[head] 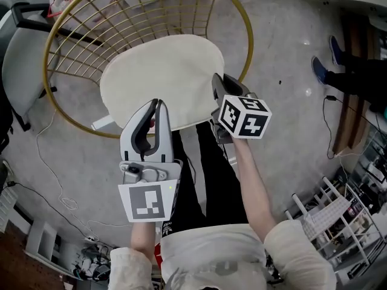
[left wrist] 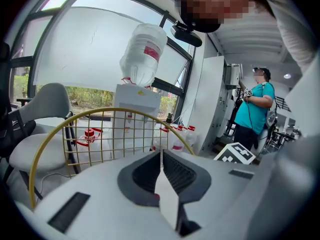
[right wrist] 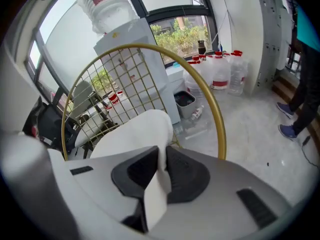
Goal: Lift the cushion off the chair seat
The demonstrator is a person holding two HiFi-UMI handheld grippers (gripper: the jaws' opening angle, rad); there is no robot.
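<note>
Nearest us, our left gripper (head: 156, 106) is pinched shut on the near edge of the cream cushion (head: 163, 77), and our right gripper (head: 216, 83) is clamped on that same edge further right, with a fold of fabric between each pair of jaws. The cushion spreads away over the seat of the gold wire chair (head: 243, 18), inside its round rim. Beyond it stands a white water dispenser (left wrist: 132, 101).

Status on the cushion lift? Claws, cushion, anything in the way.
Both shut on the cushion, near edge: left claw, right claw. It lies over the gold wire chair seat. Nothing on top of it.
</note>
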